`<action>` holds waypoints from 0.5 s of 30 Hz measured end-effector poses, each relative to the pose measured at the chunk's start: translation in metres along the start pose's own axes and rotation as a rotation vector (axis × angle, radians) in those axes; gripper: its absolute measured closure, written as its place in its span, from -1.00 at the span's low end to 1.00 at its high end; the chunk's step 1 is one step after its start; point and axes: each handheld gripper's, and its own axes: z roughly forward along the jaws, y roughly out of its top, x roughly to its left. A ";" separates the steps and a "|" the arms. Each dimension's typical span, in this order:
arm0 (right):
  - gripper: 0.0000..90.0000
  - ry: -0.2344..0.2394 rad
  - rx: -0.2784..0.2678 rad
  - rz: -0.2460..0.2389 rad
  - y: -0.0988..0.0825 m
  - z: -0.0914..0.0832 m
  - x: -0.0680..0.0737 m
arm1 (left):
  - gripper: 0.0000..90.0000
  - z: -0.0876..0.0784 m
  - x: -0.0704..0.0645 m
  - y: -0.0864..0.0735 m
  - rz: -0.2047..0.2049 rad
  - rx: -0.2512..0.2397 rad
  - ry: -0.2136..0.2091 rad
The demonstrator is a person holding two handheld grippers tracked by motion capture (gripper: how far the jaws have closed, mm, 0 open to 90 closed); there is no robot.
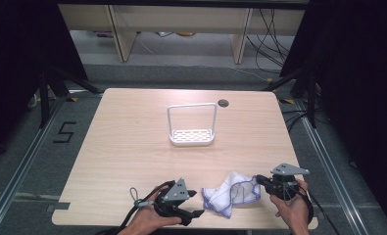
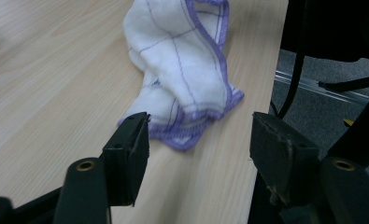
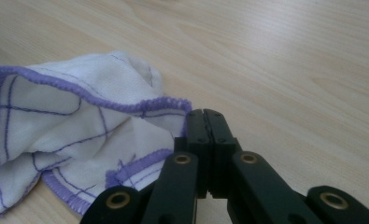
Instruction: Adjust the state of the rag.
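Note:
A white cloth with purple hem and thin grid lines [image 1: 230, 196] lies crumpled near the table's front edge, between the two grippers. My left gripper [image 1: 197, 203] sits just to its left, low over the wood, jaws open. In the left gripper view the cloth [image 2: 182, 60] has its nearest hem corner just ahead of the gap between the left gripper's [image 2: 198, 140] pads, touching neither. My right gripper [image 1: 258, 180] is at the cloth's right side. In the right gripper view its jaws [image 3: 205, 114] are pressed together on the cloth's [image 3: 70, 126] purple hem, and the fabric rises toward them.
A white wire rack with a perforated base [image 1: 191, 138] stands upright at the table's middle. A dark round grommet [image 1: 223, 103] is set in the tabletop behind it. The table's front edge [image 1: 132, 225] runs close under both hands. Cables trail from each gripper.

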 end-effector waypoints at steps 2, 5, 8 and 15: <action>1.00 -0.024 0.005 0.005 0.000 0.001 0.000 | -0.13 0.009 -0.003 0.005 0.013 -0.001 -0.004; 1.00 -0.013 0.018 0.003 0.001 0.002 0.000 | -0.05 0.022 -0.009 0.011 0.021 -0.013 -0.027; 1.00 -0.029 0.013 -0.007 0.002 0.003 0.002 | 0.00 0.033 -0.014 0.018 0.056 0.000 -0.048; 1.00 -0.035 0.021 -0.016 0.001 0.006 -0.002 | -0.18 0.063 -0.020 0.031 0.055 0.031 0.001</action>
